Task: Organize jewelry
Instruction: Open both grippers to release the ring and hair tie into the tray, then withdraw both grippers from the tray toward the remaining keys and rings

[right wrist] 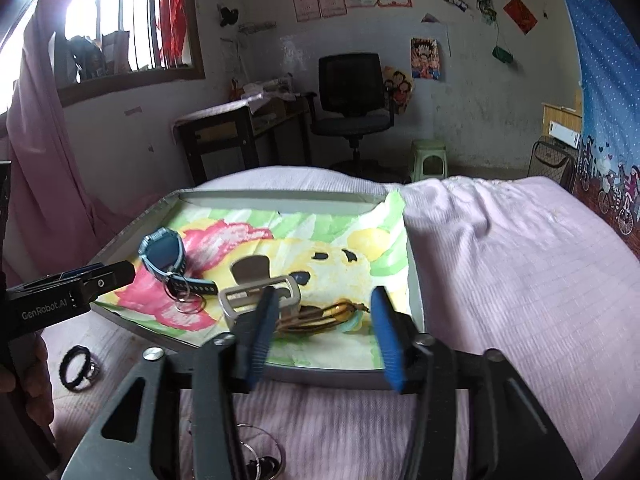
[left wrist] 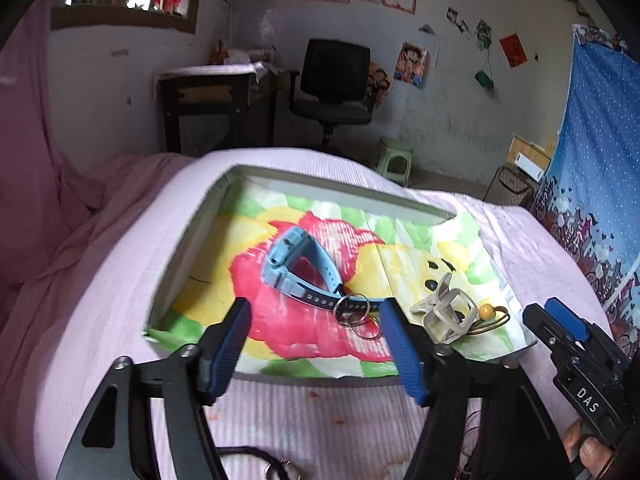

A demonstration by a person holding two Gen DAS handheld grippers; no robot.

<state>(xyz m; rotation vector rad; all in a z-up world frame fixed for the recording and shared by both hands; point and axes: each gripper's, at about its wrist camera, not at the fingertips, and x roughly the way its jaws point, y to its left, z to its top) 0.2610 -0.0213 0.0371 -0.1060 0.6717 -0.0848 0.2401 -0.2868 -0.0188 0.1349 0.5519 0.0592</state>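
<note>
Pink bed (left wrist: 100,280) holds tray (left wrist: 192,240); left claw (left wrist: 316,344) and right claw (right wrist: 324,332) both released, empty

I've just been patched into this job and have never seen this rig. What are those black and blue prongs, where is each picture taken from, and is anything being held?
No robot arm here: a person holds a two-finger gripper in each hand, each with a camera looking along its fingers. One picture is from the left gripper, the other from the right gripper; each also shows the other gripper at its edge.

On the pink bedcover sits a shallow tray lined with a flowered cloth. In it lie a blue watch, key rings, a pale hair clip and a brown beaded cord. A black ring lies outside the tray.

Both grippers are open and hold nothing; the things lie beyond their fingers.
</note>
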